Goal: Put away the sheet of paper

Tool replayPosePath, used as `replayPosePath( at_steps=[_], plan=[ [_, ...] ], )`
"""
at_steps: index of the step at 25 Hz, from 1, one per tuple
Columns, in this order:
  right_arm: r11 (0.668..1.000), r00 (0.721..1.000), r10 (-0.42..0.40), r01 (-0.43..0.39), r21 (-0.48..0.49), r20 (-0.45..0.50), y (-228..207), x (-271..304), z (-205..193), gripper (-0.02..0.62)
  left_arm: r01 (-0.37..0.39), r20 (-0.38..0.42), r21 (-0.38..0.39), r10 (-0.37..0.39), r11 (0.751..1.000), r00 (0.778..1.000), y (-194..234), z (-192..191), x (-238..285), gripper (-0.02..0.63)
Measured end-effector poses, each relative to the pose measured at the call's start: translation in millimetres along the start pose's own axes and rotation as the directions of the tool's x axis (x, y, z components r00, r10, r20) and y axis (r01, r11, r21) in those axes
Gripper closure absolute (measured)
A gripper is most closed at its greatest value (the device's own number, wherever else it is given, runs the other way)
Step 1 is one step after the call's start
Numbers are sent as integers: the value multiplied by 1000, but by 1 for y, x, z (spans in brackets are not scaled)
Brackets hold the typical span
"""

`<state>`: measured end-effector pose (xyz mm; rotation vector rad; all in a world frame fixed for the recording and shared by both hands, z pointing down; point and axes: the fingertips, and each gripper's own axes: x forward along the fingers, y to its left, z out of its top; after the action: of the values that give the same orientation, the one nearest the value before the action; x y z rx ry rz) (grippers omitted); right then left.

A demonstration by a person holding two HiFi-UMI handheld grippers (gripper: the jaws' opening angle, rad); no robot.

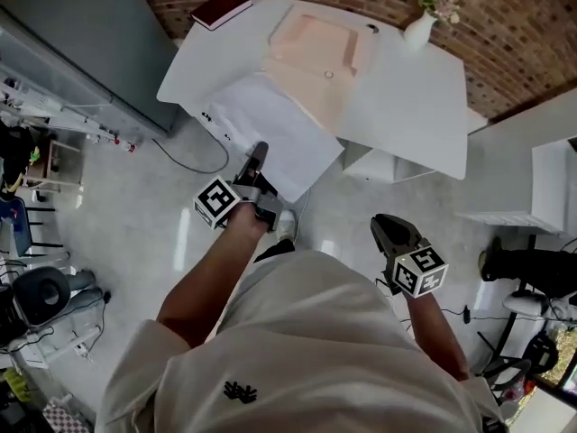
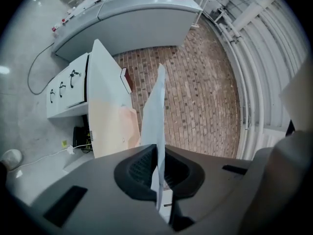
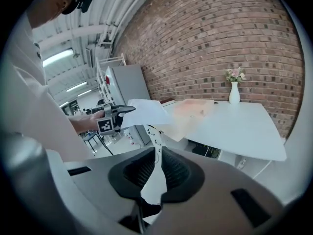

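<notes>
Left gripper (image 1: 259, 153) pinches sheet of paper (image 1: 270, 129) by its near edge | sheet up at table (image 1: 406, 106) edge, beside open pink folder (image 1: 315, 52) — not yet stowed | right gripper (image 1: 389, 226) pads together, empty

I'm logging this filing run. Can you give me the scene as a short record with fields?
left gripper: jaws shut on the near edge of the sheet of paper
right gripper: jaws shut, empty, held clear of the table
sheet of paper: over the table's near corner, next to the folder
folder: peach, lying flat on the table
also on table: dark red book, white vase with flowers
</notes>
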<state>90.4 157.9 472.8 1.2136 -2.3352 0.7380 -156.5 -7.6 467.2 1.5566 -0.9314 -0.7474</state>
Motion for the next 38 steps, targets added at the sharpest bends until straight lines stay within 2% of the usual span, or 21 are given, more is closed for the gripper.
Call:
replayPosePath(
  at_steps=[4, 8, 14, 20, 26, 31, 38],
  plan=[
    [998, 999, -40, 40, -42, -12, -1, 33, 28, 531, -5, -26, -46, 4, 999, 1000, 25, 27, 46, 584],
    [997, 998, -42, 39, -59, -49, -2, 52, 36, 531, -12, -29, -78, 10, 997, 1000, 47, 41, 82, 584],
    [997, 997, -46, 42, -57, -68, -41, 73, 62, 531, -23, -14, -129, 21, 991, 1000, 70, 47, 137, 584],
    [995, 994, 22, -33, -99, -104, -100, 106, 90, 531, -70, 46, -157, 78, 985, 996, 96, 48, 192, 584],
    [990, 990, 70, -84, -112, -126, -180, 138, 144, 531, -107, 123, -178, 130, 978, 984, 116, 51, 250, 584],
    [986, 979, 115, -134, -104, -171, -227, 153, 156, 531, -150, 169, -199, 185, 968, 968, 133, 43, 285, 584],
    [980, 967, 157, -178, -89, -199, -284, 167, 163, 531, -166, 227, -208, 213, 964, 950, 149, 41, 329, 584]
  ],
)
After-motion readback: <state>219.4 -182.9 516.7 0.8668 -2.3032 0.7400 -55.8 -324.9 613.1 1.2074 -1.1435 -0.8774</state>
